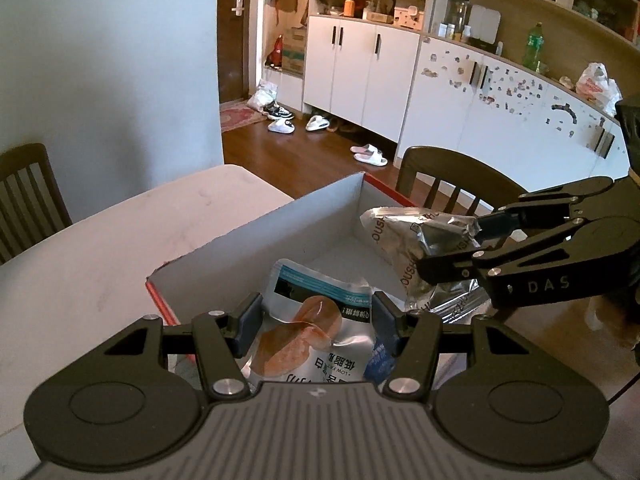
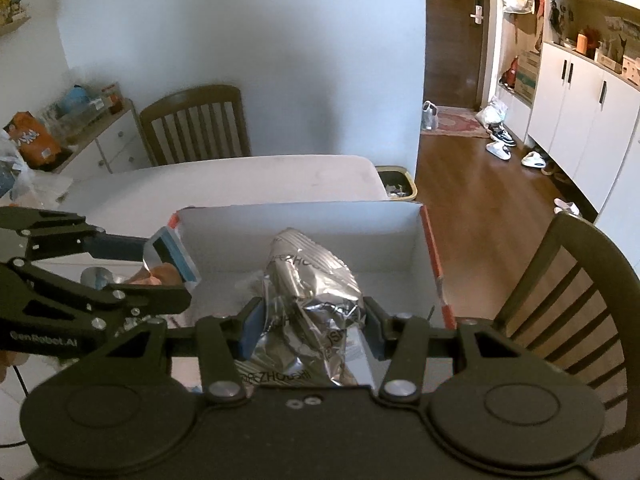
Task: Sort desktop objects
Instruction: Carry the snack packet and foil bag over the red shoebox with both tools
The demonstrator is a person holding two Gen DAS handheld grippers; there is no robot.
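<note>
A grey-lined cardboard box with red outer sides (image 1: 280,220) (image 2: 304,224) stands open on the pale table (image 1: 80,272) (image 2: 240,180). My left gripper (image 1: 318,322) (image 2: 166,272) is shut on a silver snack pouch with a teal band and an orange food picture (image 1: 312,332) (image 2: 172,256), held over the box's near-left corner. My right gripper (image 2: 313,328) (image 1: 452,246) is shut on a crumpled silver foil bag (image 2: 316,292) (image 1: 416,240), which hangs over the box's right half. The box floor under both packs is mostly hidden.
Dark wooden chairs stand around the table (image 1: 452,180) (image 1: 28,196) (image 2: 196,124) (image 2: 568,292). A waste bin (image 2: 396,184) sits past the table's far end. A cluttered low sideboard (image 2: 100,136) is at the left. White cabinets (image 1: 360,72) line the wall.
</note>
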